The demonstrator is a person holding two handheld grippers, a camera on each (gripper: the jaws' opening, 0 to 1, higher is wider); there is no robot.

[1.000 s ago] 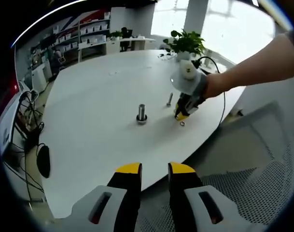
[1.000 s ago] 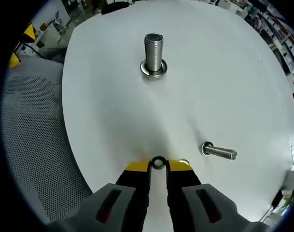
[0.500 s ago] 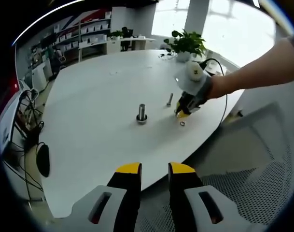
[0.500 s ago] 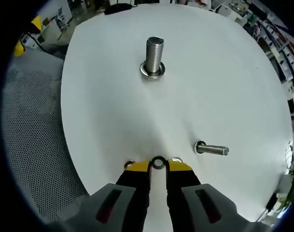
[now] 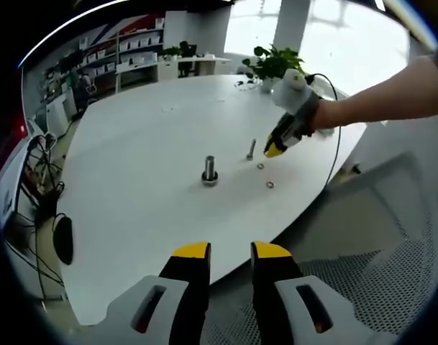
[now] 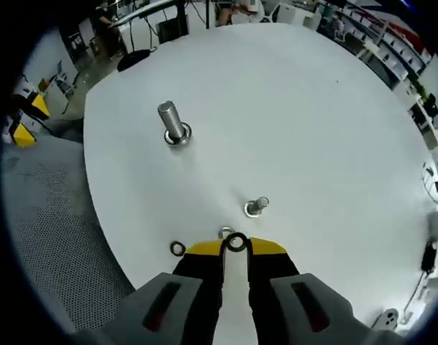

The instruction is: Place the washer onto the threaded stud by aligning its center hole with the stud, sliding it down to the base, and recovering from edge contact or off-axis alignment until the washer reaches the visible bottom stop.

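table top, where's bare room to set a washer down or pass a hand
Most of the white table is bare: the wide stretch beyond the upright threaded stud and the whole side away from it. It is crowded near the edge by the right tongs, where the small bolt and loose washers cluster.

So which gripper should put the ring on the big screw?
The right gripper. It is shut on the washer above the table, facing the threaded stud. The left gripper holds nothing.
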